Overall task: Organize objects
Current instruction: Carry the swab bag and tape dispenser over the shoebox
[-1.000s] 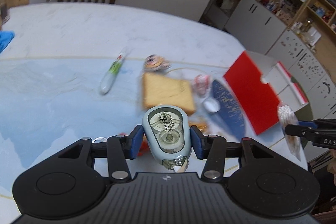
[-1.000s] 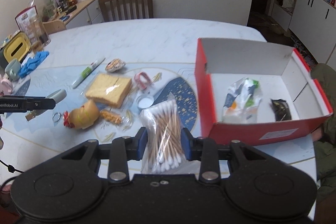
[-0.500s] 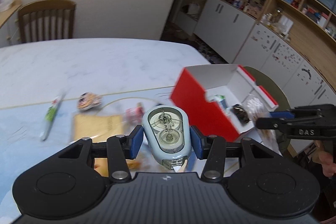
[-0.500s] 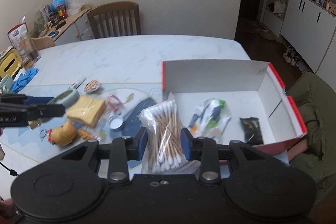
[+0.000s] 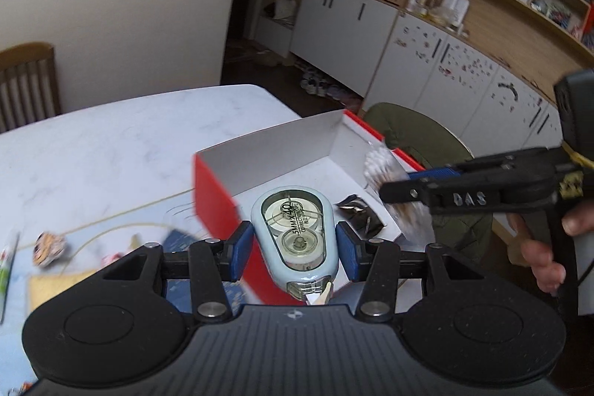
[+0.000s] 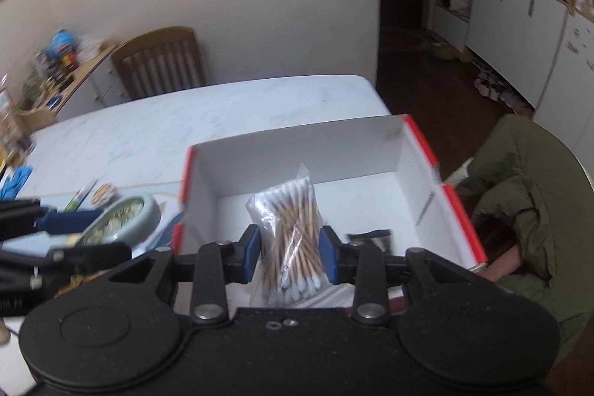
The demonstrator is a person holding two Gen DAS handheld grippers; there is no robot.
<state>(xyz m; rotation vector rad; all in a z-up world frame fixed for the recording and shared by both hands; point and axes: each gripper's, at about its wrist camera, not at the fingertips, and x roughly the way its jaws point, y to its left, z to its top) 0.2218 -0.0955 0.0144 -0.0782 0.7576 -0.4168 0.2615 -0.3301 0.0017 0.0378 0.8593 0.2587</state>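
Both loaded hand-held grippers (image 5: 294, 244) reached red box (image 6: 371, 140).

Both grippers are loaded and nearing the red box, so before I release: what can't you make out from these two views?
- Box floor, right wrist view: cotton swab bag in the right gripper covers the middle.
- Dark packet: too blurred to identify.
- Left wrist view: correction tape in the left gripper hides the box's near side.
- Table items: motion-blurred.

Soft, even indoor light with faint shadows; fisheye bends the edges, motion blur smears the surroundings, dark corners.
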